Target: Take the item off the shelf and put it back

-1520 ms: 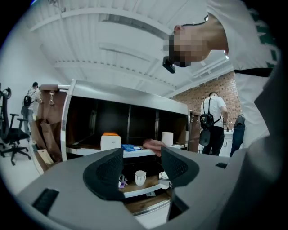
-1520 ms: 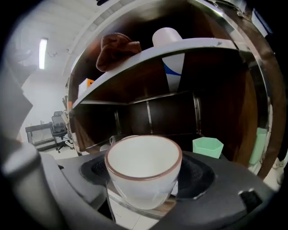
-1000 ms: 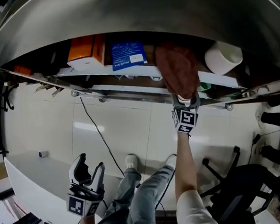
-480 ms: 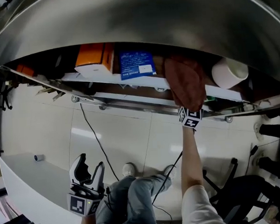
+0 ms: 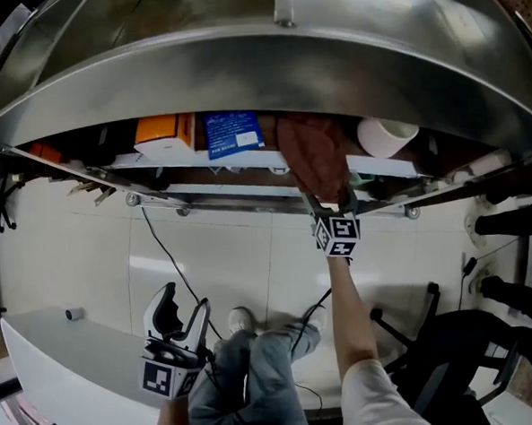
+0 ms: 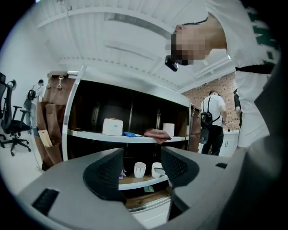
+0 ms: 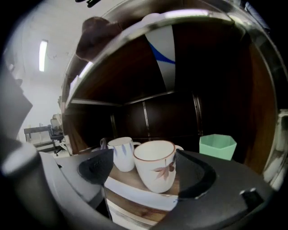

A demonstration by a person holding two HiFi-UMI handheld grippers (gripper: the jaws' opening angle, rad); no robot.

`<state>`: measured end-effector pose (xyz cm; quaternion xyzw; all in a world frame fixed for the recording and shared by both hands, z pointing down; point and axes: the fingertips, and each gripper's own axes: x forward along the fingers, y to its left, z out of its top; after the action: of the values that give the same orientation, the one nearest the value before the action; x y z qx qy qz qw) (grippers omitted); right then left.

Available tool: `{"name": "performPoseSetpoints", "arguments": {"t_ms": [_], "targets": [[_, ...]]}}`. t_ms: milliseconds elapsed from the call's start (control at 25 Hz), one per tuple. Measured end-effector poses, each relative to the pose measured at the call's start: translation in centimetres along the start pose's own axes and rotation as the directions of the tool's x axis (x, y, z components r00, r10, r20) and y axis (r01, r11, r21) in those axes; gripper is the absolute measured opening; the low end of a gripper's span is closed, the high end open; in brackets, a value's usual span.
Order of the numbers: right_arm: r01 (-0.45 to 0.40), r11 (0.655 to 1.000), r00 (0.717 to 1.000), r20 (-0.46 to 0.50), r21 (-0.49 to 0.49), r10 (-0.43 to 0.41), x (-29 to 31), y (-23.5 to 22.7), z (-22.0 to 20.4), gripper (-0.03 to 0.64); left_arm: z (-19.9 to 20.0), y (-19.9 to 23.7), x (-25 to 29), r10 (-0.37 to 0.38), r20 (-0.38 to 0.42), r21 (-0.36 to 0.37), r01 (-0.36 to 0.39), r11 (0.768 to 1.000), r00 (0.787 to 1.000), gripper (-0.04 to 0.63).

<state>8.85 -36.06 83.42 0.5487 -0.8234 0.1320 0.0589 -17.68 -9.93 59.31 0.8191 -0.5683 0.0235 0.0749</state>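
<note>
A brown cloth (image 5: 315,155) lies on the upper shelf (image 5: 237,175) and hangs over its front edge; it also shows as a dark lump (image 7: 96,36) at the top of the right gripper view. My right gripper (image 5: 330,205) is raised just under the cloth's hanging end, its jaws opening with nothing gripped; only two distant cups show between its fingers. My left gripper (image 5: 181,322) hangs low at the left, open and empty, pointing at the shelf unit from a distance (image 6: 141,168).
An orange box (image 5: 162,134), a blue packet (image 5: 232,133) and a white roll (image 5: 387,137) share the upper shelf. On the lower shelf stand a white cup (image 7: 156,165), a second cup (image 7: 121,152) and a green hexagonal tub (image 7: 217,146). A person stands at the right (image 6: 215,121).
My right gripper's jaws have spread and it sits slightly lower under the cloth's edge. The cloth stays draped on the shelf. The left gripper has barely moved.
</note>
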Motion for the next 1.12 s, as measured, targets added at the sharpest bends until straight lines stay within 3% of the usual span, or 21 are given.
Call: {"name": "performPoseSetpoints", "arguments": {"t_ms": [360,520,720,920,1120], "targets": [[0.040,0.998,0.999,-0.021,0.046,-0.039,-12.6,4.5,8.6,0.456,8.3,-2.8,-1.3,-0.064,0.007,0.001,0.064,0.998,0.998,0.252],[0.015,0.999,0.999,0.032,0.051,-0.016,-19.3,7.9,16.3,0.454,14.7,-4.5,-1.7,-0.101,0.042,-0.033,0.102,0.994,0.994,0.252],[-0.004,1.000,0.992,0.128,0.025,0.001,-26.6,12.4,28.1,0.454,20.9,-4.1,-2.9,-0.109,0.074,0.004,0.109,0.994,0.991,0.250],[0.000,0.998,0.985,0.173,0.059,-0.010,-33.3,15.8,36.2,0.453,23.6,-3.2,-5.0,-0.131,0.075,0.061,0.126,0.990,0.989,0.249],[-0.006,1.000,0.962,0.273,-0.016,0.010,-36.7,17.3,43.5,0.452,28.8,-4.4,-4.9,-0.142,0.182,0.075,0.130,0.989,0.973,0.242]]}}
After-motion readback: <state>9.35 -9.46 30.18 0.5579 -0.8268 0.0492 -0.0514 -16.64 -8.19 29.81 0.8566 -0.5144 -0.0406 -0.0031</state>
